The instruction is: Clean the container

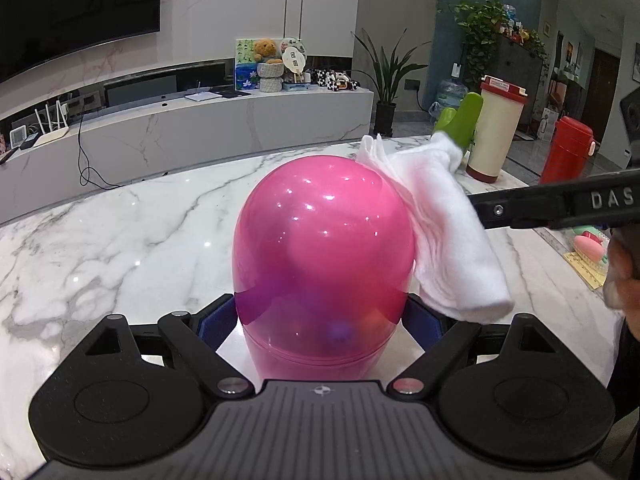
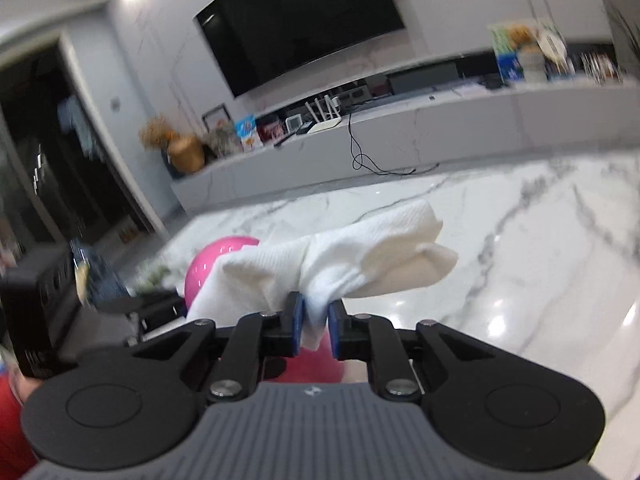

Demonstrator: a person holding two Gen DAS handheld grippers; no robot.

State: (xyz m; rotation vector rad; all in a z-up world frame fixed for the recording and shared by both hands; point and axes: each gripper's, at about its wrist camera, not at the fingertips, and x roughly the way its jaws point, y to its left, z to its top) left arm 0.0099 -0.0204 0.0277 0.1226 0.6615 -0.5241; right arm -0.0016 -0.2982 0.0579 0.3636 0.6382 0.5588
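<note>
A glossy pink egg-shaped container [image 1: 324, 256] stands on the white marble table [image 1: 120, 232]. My left gripper [image 1: 322, 324] is shut on its lower part, blue pads on both sides. My right gripper [image 2: 316, 316] is shut on a folded white paper towel [image 2: 340, 256]. In the left wrist view the towel [image 1: 440, 232] lies against the container's upper right side, with the right gripper's black finger [image 1: 552, 204] coming in from the right. In the right wrist view the pink container [image 2: 216, 264] shows partly behind the towel.
A cream bottle with a red lid [image 1: 496, 132], a green object [image 1: 464, 120] and a red flask [image 1: 566, 152] stand at the table's far right. Small colourful items [image 1: 588, 248] lie at the right edge. A TV console [image 1: 200, 120] stands beyond the table.
</note>
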